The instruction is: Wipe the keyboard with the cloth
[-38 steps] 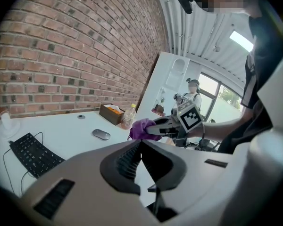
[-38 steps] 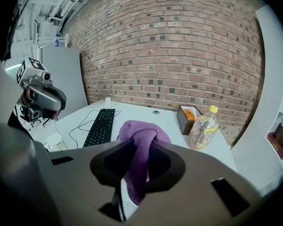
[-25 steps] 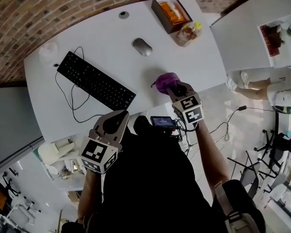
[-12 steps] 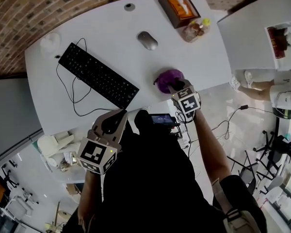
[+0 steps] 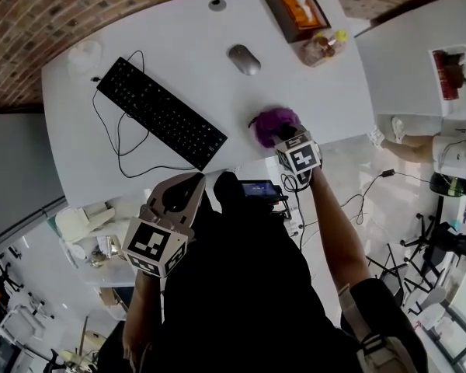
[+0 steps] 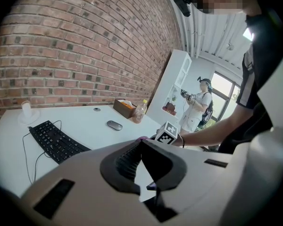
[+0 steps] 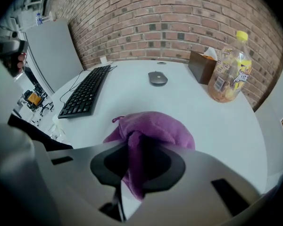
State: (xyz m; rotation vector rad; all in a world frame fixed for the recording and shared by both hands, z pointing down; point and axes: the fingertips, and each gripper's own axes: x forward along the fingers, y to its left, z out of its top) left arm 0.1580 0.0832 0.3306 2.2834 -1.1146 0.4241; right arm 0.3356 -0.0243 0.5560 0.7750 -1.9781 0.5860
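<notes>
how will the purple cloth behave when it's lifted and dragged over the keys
Likely floppy: the cloth is bunched in soft folds, and one fold hangs limp between the jaws of the right gripper. Probably light, since a pinch on that single fold seems enough to hold it. Its fuzzy surface may drag or catch on the keyboard rather than slide freely.

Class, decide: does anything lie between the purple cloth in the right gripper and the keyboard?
Nothing visible does: only bare table separates the purple cloth from the keyboard; the mouse lies farther back, aside.
</notes>
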